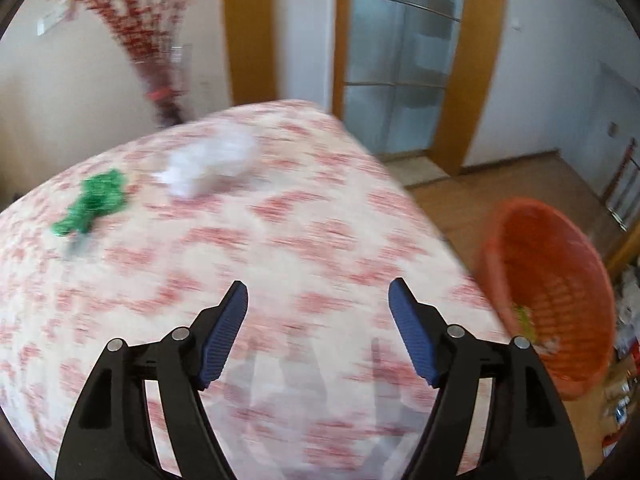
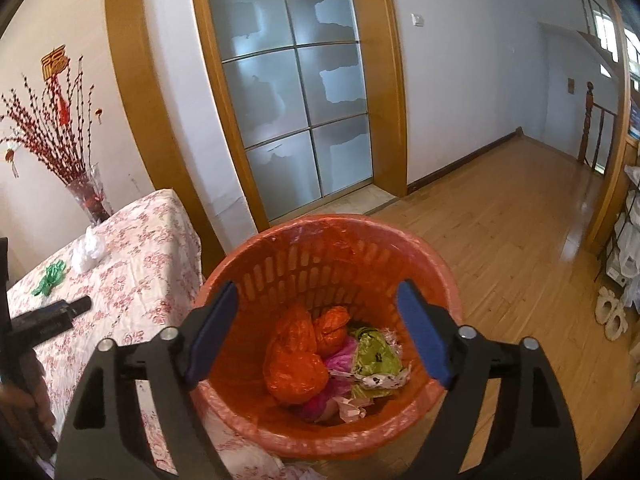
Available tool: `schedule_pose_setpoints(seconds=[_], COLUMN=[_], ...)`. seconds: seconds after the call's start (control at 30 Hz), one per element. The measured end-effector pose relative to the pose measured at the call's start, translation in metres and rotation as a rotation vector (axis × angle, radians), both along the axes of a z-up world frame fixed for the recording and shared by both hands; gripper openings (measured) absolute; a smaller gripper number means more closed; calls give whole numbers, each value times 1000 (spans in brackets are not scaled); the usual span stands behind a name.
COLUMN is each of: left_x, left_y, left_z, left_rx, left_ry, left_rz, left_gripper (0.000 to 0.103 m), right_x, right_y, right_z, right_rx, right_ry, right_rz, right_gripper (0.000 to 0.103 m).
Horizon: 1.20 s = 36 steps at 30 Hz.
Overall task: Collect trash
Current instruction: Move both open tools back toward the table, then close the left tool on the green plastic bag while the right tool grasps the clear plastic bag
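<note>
My left gripper (image 1: pixel 318 294) is open and empty above the table with the red-flowered cloth (image 1: pixel 280 264). A green crumpled wrapper (image 1: pixel 94 202) and a white crumpled plastic bag (image 1: pixel 212 164) lie on the far part of the table, well ahead of it. My right gripper (image 2: pixel 316 300) is open and empty over the orange trash basket (image 2: pixel 332 248), which holds orange bags (image 2: pixel 296 356), a green wrapper (image 2: pixel 374 354) and pink scraps. The basket (image 1: pixel 548 280) stands beside the table's right edge. The left gripper (image 2: pixel 68 310), the green wrapper (image 2: pixel 50 276) and the white bag (image 2: pixel 88 252) also show in the right wrist view.
A glass vase with red branches (image 2: pixel 86 196) stands at the table's far corner by the wall. A frosted glass door (image 2: pixel 296 92) in a wooden frame is behind the basket. Wooden floor (image 2: pixel 500 248) stretches right; white bags (image 2: pixel 624 256) are at the right edge.
</note>
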<state>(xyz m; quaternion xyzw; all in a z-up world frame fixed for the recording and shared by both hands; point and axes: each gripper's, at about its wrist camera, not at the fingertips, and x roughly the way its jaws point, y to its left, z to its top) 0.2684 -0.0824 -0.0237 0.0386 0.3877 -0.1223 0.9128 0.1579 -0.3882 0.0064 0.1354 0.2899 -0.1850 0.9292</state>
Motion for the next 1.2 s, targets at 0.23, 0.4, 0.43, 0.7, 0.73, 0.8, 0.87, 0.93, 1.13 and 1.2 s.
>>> schedule_pose_setpoints(seconds=[0.23, 0.4, 0.43, 0.7, 0.73, 0.8, 0.87, 0.93, 1.13, 1.2], left_x=[45, 86, 92, 145, 148, 155, 160, 163, 156, 149], left_y=[86, 145, 154, 197, 199, 204, 208, 209, 212, 217], left_z=[4, -1, -3, -18, -21, -28, -35, -41, -36, -32], left_rx=[47, 49, 45, 19, 16, -1, -14, -14, -16, -1], left_ry=[-59, -47, -43, 21, 32, 61, 92, 113, 94, 70], left_rz=[224, 368, 390, 448, 449, 449, 440, 427, 403, 408], left_gripper=[73, 73, 73, 72, 70, 65, 58, 51, 29, 29], right_x=[21, 51, 58, 110, 115, 127, 137, 146, 186, 205], right_y=[25, 60, 68, 129, 135, 148, 159, 169, 204, 219], right_z=[5, 7, 8, 6, 6, 5, 4, 4, 1, -3], right_rx=[5, 6, 1, -32, -34, -40, -44, -45, -12, 9], right_ry=[-3, -1, 1, 17, 19, 24, 25, 23, 26, 36], right_rz=[59, 149, 167, 304, 316, 345, 371, 393, 466, 492], right_gripper=[93, 94, 94, 94, 94, 94, 94, 94, 94, 94])
